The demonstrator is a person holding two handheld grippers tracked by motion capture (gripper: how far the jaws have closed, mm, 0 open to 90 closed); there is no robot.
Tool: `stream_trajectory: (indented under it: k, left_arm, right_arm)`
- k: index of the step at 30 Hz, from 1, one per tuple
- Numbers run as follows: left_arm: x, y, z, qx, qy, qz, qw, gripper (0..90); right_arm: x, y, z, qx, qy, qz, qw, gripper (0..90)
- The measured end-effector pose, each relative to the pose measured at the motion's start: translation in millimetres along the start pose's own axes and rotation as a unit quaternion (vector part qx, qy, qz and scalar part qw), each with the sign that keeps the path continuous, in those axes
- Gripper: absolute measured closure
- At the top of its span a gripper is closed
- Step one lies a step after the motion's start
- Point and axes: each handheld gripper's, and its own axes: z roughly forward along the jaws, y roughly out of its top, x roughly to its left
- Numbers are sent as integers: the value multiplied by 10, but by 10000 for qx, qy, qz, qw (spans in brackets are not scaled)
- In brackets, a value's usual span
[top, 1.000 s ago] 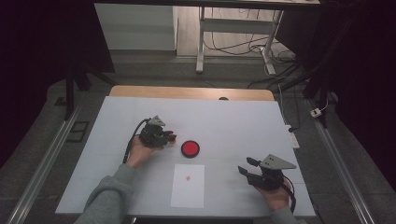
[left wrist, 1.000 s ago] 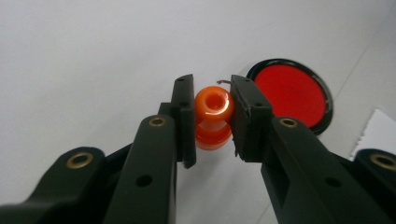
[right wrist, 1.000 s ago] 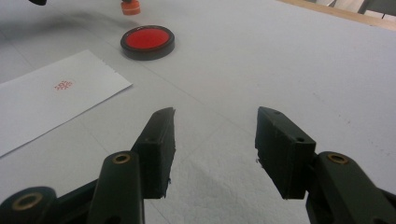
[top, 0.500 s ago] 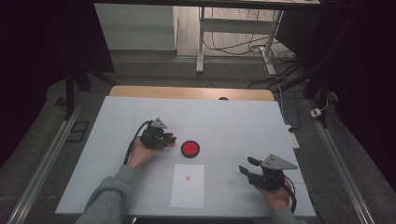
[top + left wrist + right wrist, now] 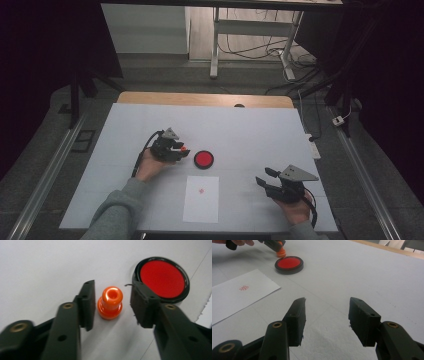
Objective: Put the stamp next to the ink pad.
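Left gripper (image 5: 112,305) jaws newly parted around stamp (image 5: 110,303)

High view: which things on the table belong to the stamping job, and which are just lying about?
Part of the job:
- orange stamp, standing upright between the left gripper's jaws, which have just been opening and stand clear of it
- red ink pad
- paper sheet bearing a red mark

Lying about:
- right gripper, open and holding nothing
- small dark object at the table's far edge

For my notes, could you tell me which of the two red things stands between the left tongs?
The small orange-red stamp, upright and untouched between them; the flat round ink pad lies just beyond.
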Motion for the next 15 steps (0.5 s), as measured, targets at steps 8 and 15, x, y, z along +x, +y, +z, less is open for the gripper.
stream_trajectory:
  k: [8,15]
  left_arm:
    - [-26,-29,-223,-289,0,-196,9994,449]
    - [-174,-199,-565,-615,-63,-263,9977,422]
  right_arm:
    - [-5,4,-5,-14,13,10,10000,468]
    - [-36,6,-10,-12,107,10,9999,456]
